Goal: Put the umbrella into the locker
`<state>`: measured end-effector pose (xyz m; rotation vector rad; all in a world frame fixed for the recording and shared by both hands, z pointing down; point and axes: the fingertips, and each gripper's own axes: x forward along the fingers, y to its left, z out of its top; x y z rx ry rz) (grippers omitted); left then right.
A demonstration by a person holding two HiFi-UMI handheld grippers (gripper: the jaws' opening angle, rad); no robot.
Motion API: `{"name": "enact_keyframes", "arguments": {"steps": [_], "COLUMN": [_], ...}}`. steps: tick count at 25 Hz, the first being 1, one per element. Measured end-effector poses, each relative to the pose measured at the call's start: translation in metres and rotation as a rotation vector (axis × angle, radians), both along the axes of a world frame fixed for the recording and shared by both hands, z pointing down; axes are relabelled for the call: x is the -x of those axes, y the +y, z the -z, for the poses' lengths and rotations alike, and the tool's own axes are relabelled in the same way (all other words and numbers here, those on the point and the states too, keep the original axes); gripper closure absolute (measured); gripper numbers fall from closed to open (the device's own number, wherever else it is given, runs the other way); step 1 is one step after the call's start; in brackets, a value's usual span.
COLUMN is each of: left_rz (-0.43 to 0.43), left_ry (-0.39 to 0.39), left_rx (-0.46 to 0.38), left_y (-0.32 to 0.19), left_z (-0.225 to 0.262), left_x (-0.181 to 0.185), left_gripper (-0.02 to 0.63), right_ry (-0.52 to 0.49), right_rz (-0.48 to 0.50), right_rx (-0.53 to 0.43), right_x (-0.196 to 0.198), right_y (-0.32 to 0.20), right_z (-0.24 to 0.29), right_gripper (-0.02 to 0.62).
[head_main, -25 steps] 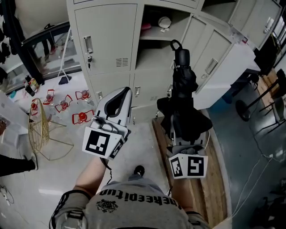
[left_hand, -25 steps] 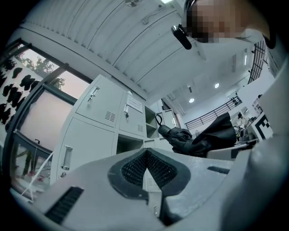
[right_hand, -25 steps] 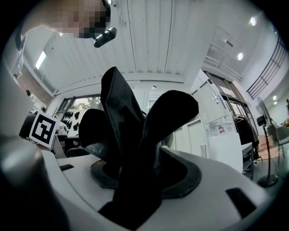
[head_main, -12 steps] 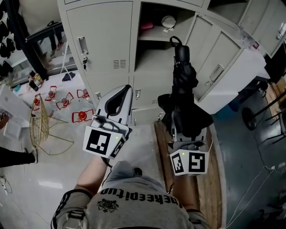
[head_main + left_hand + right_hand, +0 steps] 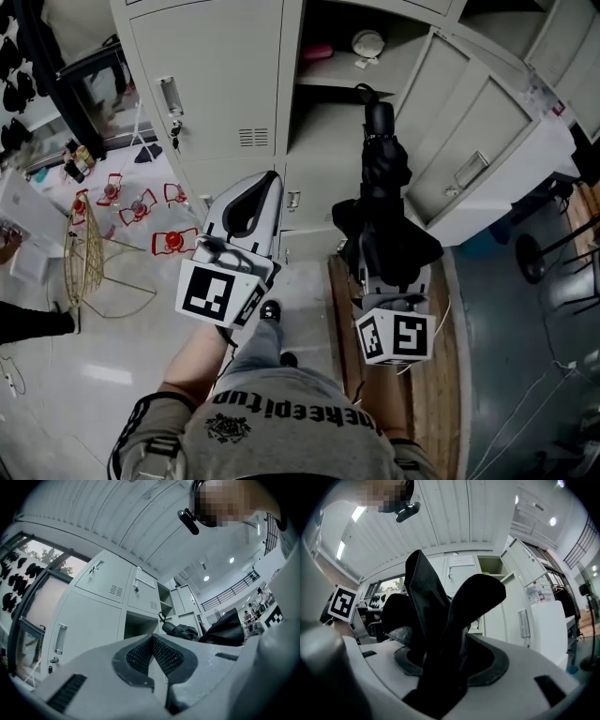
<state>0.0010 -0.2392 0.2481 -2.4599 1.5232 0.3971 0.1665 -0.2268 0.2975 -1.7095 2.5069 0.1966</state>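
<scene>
1. Ahead of me stands a grey locker (image 5: 211, 80) with one compartment (image 5: 328, 131) open and dark. A closed door with a handle borders its left edge, and a swung-out door (image 5: 487, 141) stands wide at its right.
2. A shelf (image 5: 342, 82) caps that compartment. A round white item (image 5: 367, 42) and a pink item (image 5: 319, 52) lie above it.
3. My right gripper (image 5: 386, 292) is clenched on the black folded umbrella (image 5: 380, 187). It holds the umbrella upright, loose fabric flaring just above the jaws and the looped handle (image 5: 370, 98) topmost.
4. From my head view, the handle overlaps the open compartment just below the shelf. I cannot tell from there whether it has crossed the front edge.
5. The left gripper view shows the umbrella from the side, just right of the opening, with the loop near its frame.
6. The right gripper view fills with black fabric pinched between the jaws, hiding most of the opening. The open door rises at its right.
7. My left gripper (image 5: 261, 189) points up at the closed door. Its own view shows the ribbed pads pressed together on nothing.
8. Both forearms reach forward, and the grippers are apart, side by side.
9. On the floor, a wooden board (image 5: 431, 394) lies below my right gripper. Red frames (image 5: 141, 211) and a gold wire stand (image 5: 82, 262) sit well to the left.
</scene>
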Motion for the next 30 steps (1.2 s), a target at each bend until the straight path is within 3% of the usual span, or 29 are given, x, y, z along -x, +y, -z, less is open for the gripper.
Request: {"name": "enact_keyframes", "arguments": {"steps": [17,30], "left_rz": [-0.009,-0.016], "left_ry": [0.001,-0.004], "left_rx": [0.046,0.075], "left_y": [-0.104,-0.145], "left_z": [-0.018,-0.032], "left_x": [0.018,0.024], "left_gripper": [0.603,0.603], "right_ry": [0.04,0.107], "right_rz": [-0.04,-0.059], "right_rx": [0.244,0.419], "right_x": [0.012,0.015], "right_y": [-0.119,-0.19], "right_z": [-0.073,-0.103], "right_gripper": [0.376,0.377]}}
